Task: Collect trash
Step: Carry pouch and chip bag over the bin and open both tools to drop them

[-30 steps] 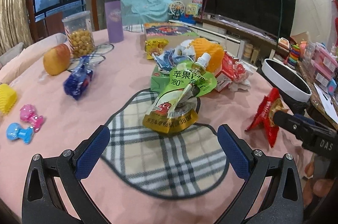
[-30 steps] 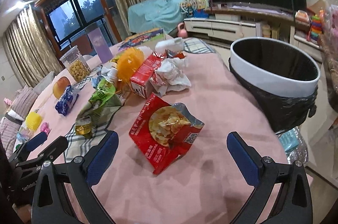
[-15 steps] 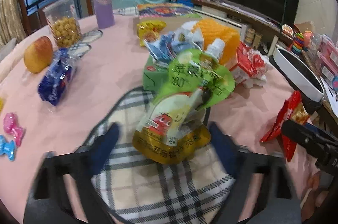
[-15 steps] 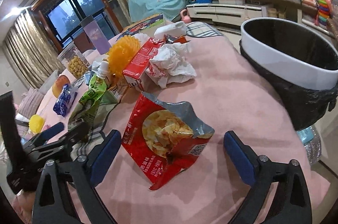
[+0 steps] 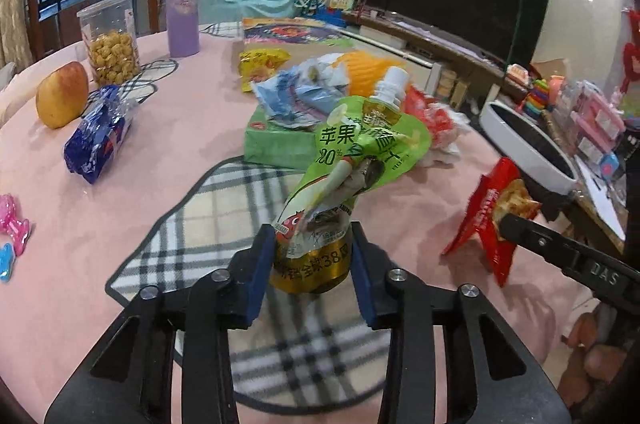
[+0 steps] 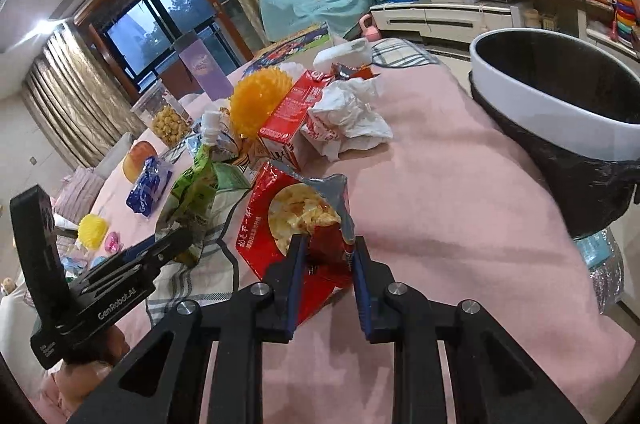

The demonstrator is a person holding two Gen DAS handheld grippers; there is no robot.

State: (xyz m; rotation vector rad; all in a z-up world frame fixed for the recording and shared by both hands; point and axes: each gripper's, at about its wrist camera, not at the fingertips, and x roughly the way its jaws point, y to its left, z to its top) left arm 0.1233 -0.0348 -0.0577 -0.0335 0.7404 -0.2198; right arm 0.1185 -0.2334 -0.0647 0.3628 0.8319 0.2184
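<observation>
My left gripper (image 5: 311,256) is shut on the lower end of a crumpled green and gold drink pouch (image 5: 352,160) with a white spout, which lies on a plaid mat (image 5: 208,224). My right gripper (image 6: 327,256) is shut on the near edge of an open red chip bag (image 6: 288,220) on the pink tablecloth. The chip bag also shows in the left wrist view (image 5: 490,208). A trash bin (image 6: 560,112) with a white rim and black liner stands off the table's right edge.
More wrappers lie behind: a red carton (image 6: 292,112), crumpled white paper (image 6: 352,116), a green box (image 5: 276,140), a blue wrapper (image 5: 292,92), a yellow packet (image 5: 260,64). An apple (image 5: 62,94), a snack jar (image 5: 112,40), a purple cup (image 5: 182,12), a blue packet (image 5: 98,136).
Both grippers moved forward and closed. The left one took hold of the drink pouch, the right one took hold of the red chip bag.
</observation>
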